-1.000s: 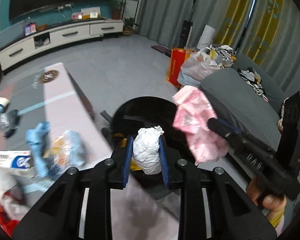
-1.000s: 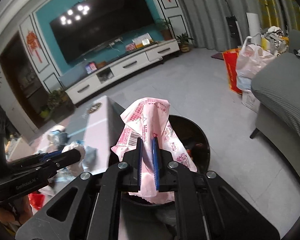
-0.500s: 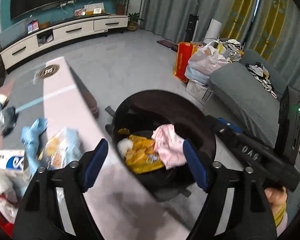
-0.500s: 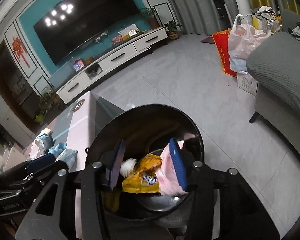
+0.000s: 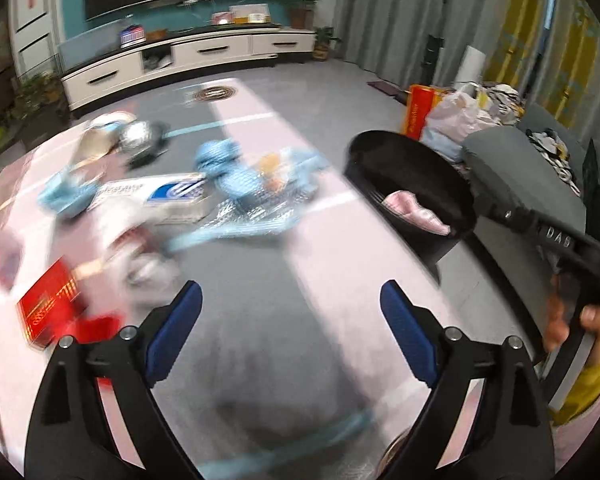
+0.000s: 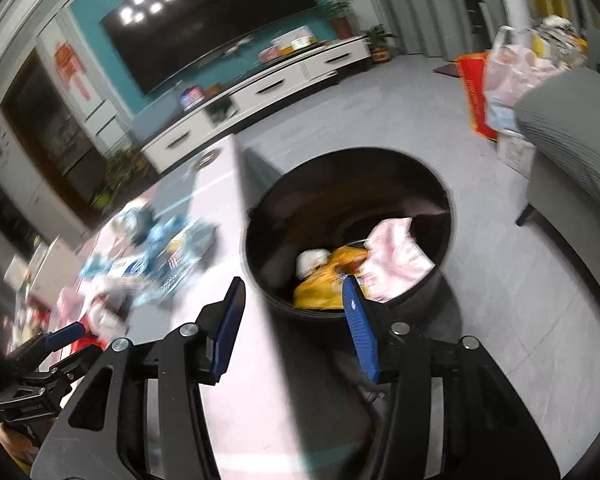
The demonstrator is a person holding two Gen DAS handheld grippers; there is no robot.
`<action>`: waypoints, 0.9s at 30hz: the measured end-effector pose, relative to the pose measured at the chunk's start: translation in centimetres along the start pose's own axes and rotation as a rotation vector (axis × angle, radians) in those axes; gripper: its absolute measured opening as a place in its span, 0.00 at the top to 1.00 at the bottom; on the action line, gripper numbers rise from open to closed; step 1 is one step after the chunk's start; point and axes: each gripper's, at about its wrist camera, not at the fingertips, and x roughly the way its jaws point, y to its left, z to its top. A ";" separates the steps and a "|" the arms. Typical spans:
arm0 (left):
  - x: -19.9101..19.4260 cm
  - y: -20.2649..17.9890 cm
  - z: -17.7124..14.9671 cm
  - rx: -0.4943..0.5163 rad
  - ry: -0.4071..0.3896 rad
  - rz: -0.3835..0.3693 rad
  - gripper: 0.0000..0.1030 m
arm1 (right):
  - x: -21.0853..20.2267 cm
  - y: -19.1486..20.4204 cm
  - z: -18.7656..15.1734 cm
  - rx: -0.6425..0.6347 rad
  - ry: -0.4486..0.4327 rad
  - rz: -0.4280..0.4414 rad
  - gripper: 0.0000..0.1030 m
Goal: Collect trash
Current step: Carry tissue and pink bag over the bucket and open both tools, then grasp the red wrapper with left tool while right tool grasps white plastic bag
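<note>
The black round bin (image 6: pixel 444 208) stands beside the pink and grey table (image 6: pixel 236 400). Inside lie a pink wrapper (image 6: pixel 396 252), a yellow packet (image 6: pixel 324 280) and a white wad (image 6: pixel 312 258). The bin also shows in the left wrist view (image 5: pixel 440 176) with the pink wrapper (image 5: pixel 412 210) in it. My right gripper (image 6: pixel 292 320) is open and empty at the bin's near rim. My left gripper (image 5: pixel 290 316) is open and empty over the table (image 5: pixel 284 320), facing blurred trash: a blue wrapper (image 5: pixel 260 172), a white and blue box (image 5: pixel 160 196) and a red box (image 5: pixel 48 304).
A grey sofa (image 5: pixel 540 176) stands right of the bin, with bags (image 5: pixel 452 116) on the floor behind it. A white TV cabinet (image 5: pixel 204 52) lines the far wall. The other gripper's black body (image 5: pixel 560 236) reaches in from the right.
Both grippers opened and dropped the white wad and pink wrapper into the bin. My left gripper has swung left over the table. My right gripper has pulled back a little.
</note>
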 end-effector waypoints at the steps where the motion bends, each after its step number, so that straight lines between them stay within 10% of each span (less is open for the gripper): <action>1: -0.9 1.2 -0.6 -0.022 -0.012 0.014 0.12 | 0.0 1.2 -0.1 -0.022 0.004 0.012 0.51; 11: -7.2 11.5 -5.6 -0.285 -0.108 0.175 0.12 | 1.2 10.6 -2.1 -0.225 0.086 0.117 0.51; 27: -3.3 15.3 -7.4 -0.440 -0.023 0.101 0.12 | 4.5 16.6 -5.2 -0.403 0.180 0.117 0.49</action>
